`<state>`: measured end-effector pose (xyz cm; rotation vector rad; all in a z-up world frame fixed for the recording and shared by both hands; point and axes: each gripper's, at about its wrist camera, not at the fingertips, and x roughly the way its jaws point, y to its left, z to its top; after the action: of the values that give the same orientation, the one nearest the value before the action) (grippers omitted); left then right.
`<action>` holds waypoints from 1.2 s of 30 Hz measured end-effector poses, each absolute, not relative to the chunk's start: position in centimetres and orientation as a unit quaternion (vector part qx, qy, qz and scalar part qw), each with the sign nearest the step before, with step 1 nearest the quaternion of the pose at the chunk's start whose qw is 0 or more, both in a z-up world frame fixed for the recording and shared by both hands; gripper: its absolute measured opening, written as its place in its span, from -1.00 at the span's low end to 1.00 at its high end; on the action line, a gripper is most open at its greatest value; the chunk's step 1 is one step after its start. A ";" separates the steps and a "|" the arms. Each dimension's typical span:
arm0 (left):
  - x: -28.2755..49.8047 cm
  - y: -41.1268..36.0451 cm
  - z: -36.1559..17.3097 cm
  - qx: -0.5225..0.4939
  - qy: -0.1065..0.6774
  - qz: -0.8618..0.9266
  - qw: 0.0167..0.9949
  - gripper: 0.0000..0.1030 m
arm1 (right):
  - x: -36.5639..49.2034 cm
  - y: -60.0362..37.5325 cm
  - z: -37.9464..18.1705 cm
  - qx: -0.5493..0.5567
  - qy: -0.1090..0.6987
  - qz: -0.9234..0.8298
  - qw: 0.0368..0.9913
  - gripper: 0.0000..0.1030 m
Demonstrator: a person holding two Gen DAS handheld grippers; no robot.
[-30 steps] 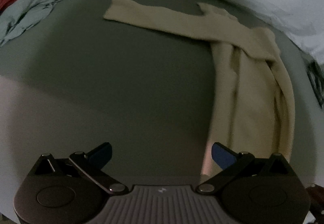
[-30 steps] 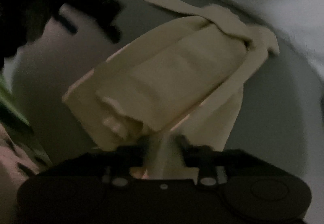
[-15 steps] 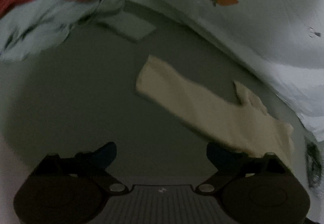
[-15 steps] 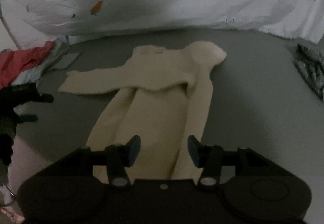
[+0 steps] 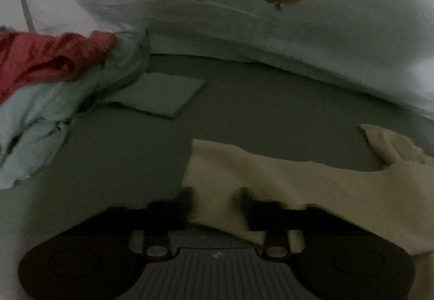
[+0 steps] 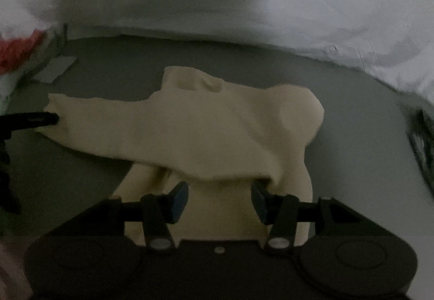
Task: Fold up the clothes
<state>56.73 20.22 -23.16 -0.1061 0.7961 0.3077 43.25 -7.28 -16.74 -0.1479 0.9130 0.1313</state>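
Cream knit sweater [image 6: 206,123] lies half folded, one sleeve still stretched toward nine o'clock; left claw [image 5: 215,202] pinches its cuff, right claw [image 6: 219,199] spread over the body

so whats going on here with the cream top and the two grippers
A person with a gripper in each hand is folding a cream sweater laid on a grey surface. The left gripper is at the cuff of the sleeve stretched out sideways, closed on that sleeve end. The right gripper hovers over the sweater's body with its jaws apart, gripping nothing. A pile of red and pale green clothes waits to the side, in front of white bedding printed with carrots.
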 end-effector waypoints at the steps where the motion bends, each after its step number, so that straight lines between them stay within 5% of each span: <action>1: 56.8 20.4 -23.0 -0.055 0.389 0.150 0.907 -0.93 | 43.5 -7.0 -16.8 -0.082 0.435 0.064 0.894 0.01; 8: 56.7 22.0 -18.9 -0.135 0.360 0.157 0.910 -0.95 | 43.2 -6.8 -16.9 -0.159 0.411 0.044 0.896 0.01; 17: 53.7 20.8 -4.7 -0.142 0.173 0.128 0.966 -0.95 | 42.3 -6.3 -18.0 -0.226 0.388 0.005 0.893 0.02; 23: 53.6 21.2 -7.5 -0.079 0.214 0.167 0.959 -0.95 | 43.3 -6.2 -19.4 -0.225 0.393 0.028 0.891 0.03; 31: 52.6 23.2 -14.0 -0.095 0.317 0.201 0.922 -0.94 | 45.0 -14.6 -16.1 0.096 0.376 0.043 0.921 0.10; 36: 53.0 24.3 -15.6 -0.092 0.342 0.211 0.911 -0.94 | 49.1 -20.6 -17.0 0.253 0.366 0.011 0.895 -0.19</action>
<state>52.98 24.31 -15.61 -0.1904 0.7041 0.4347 49.09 -20.63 -17.01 0.5247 0.7584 0.0224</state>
